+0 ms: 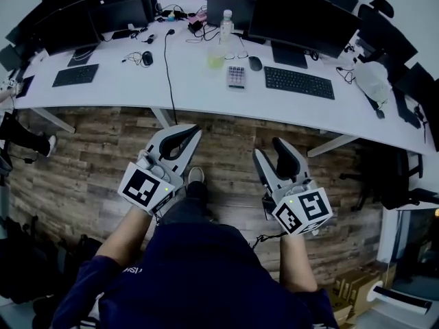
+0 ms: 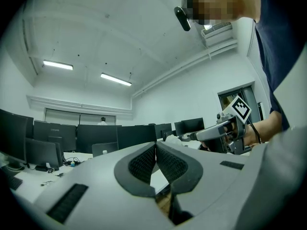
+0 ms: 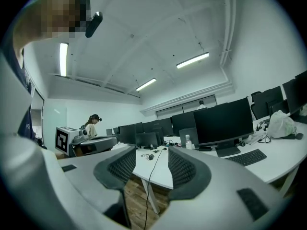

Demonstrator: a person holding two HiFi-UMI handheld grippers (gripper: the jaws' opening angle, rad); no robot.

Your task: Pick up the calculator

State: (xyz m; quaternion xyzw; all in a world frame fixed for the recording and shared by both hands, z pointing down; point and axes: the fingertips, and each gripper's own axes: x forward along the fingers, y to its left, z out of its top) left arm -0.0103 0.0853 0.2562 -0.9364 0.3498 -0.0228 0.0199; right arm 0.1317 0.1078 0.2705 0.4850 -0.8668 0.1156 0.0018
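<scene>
Currently: the long white desk [image 1: 185, 81] runs across the top of the head view, with wooden floor between it and the person. A dark monitor [image 1: 302, 16] stands at its far right and a black keyboard [image 1: 299, 82] lies in front of that.

Left gripper [image 1: 194, 130]: jaws closed, pads meeting at the tips, nothing between them. It is held over the floor, well short of the desk.

Right gripper [image 1: 269, 149]: jaws parted with a clear gap, only desk and floor showing through it, so it is empty. It is also well short of the desk.

The calculator [image 1: 236, 76] lies flat on the desk near the front edge, just left of the keyboard, with a mouse [image 1: 255, 63] just behind and to its right.

Handling (judgement):
- Likely a light, rigid plastic slab with a smooth case, so it may slide on the desktop if nudged.
- Being flat, it offers little height to grip. Best hold looks to be across the two long side edges, jaws low, clear of the keys.
- The already-parted right gripper seems the better candidate.

Not resolved:
- Thickness, display and key legends are too small to read.
- I cannot pick the calculator out in either gripper view.
- Whether the keyboard edge touches it: appears apart, not certain.
</scene>
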